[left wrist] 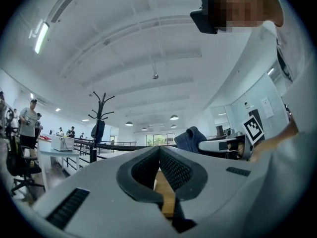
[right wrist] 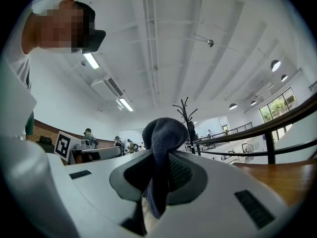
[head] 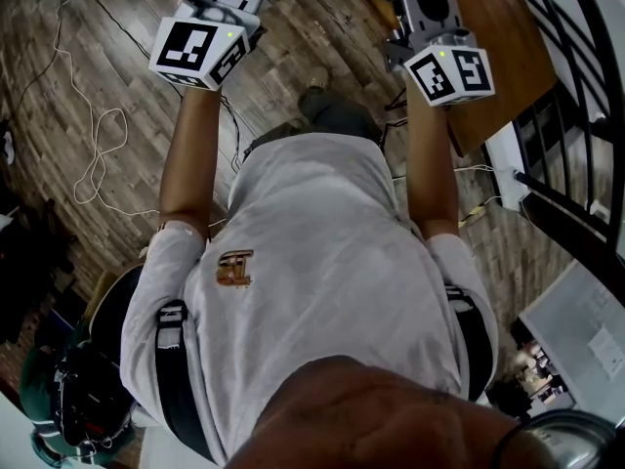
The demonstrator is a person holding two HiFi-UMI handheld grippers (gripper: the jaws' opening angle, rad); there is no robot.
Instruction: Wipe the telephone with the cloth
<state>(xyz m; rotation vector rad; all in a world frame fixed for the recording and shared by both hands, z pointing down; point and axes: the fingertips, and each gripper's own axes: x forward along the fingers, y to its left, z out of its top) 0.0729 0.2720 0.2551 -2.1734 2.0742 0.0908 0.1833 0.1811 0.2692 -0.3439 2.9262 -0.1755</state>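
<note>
Right gripper [right wrist: 168, 158] is clenched on the cloth [right wrist: 163, 130]. The dark blue fabric bunches above the jaws and hangs down between them. Left gripper [left wrist: 159, 152] is closed, jaws meeting, with nothing between them.

Both gripper views look up at the ceiling. The left gripper view alone shows the cloth from the side, at 3 o'clock, and a coat stand [left wrist: 100, 118] at 9 o'clock.

Only the head view shows the floor [head: 107, 57]:
- Arms reach toward 12 o'clock.
- A white cable [head: 98, 154] loops at 9 o'clock.
- A wooden table [head: 498, 37] has its edge just beside the right gripper at 1 o'clock.
- A black railing [head: 576, 57] closes off 2 o'clock.
- Plank floor extends toward 10 o'clock.
</note>
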